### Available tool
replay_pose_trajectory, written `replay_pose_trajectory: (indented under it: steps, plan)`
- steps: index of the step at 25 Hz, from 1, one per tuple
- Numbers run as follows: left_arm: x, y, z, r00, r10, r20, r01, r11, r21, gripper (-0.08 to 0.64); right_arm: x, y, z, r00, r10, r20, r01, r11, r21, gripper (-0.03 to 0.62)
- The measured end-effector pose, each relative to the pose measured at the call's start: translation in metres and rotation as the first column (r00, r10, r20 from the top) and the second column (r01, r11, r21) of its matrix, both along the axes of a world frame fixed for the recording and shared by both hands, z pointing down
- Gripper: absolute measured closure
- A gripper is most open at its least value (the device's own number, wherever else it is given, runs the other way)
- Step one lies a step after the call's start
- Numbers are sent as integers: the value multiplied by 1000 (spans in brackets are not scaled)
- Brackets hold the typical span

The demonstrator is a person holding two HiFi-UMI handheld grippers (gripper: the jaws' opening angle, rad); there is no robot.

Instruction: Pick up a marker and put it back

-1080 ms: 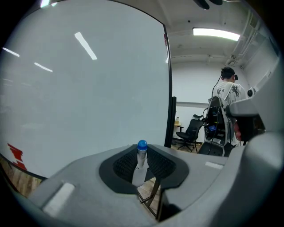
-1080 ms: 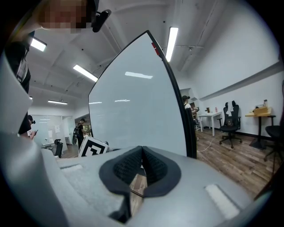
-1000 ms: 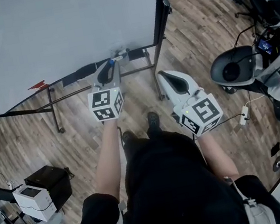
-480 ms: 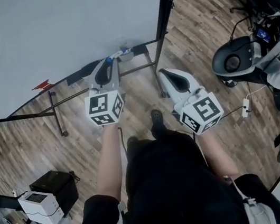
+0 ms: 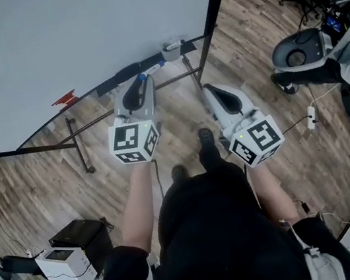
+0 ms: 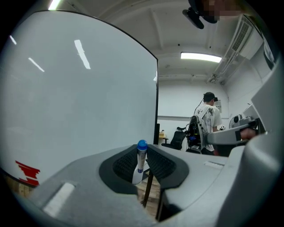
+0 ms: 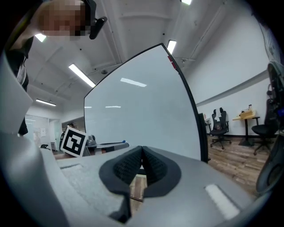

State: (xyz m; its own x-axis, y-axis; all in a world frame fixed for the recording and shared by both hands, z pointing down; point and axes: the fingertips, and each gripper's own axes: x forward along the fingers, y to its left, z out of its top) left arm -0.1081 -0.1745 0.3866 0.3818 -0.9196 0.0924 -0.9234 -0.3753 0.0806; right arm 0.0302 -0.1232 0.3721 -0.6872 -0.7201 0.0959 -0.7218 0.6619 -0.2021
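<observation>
both forearms reach forward, grippers about level near the whiteboard (image 5: 77,39). the left gripper (image 5: 143,81) clamps the marker (image 6: 140,160) (blue cap clear of the pads, plainest in its own view). the right gripper (image 7: 141,155) is closed, empty. only the head view shows the person's shoes (image 5: 205,138).

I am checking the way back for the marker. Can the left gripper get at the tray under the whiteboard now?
Probably yes. The left gripper, shut on the marker, points towards the tray, and nothing shows in the way between them.
</observation>
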Motion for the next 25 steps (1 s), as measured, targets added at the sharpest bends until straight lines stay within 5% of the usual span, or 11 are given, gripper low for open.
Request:
replay_pose_trajectory:
  steps: [15,25]
  plan:
    - [-51,106,-7,991,130,-22,-130,991,19,483,-61,102,-7,997,78,13,-78,997,28,591]
    - [-55,146,-23,978,205,-46,-204,979,28,485,-61,131,-16,989,144,-14,-143,989,47,591]
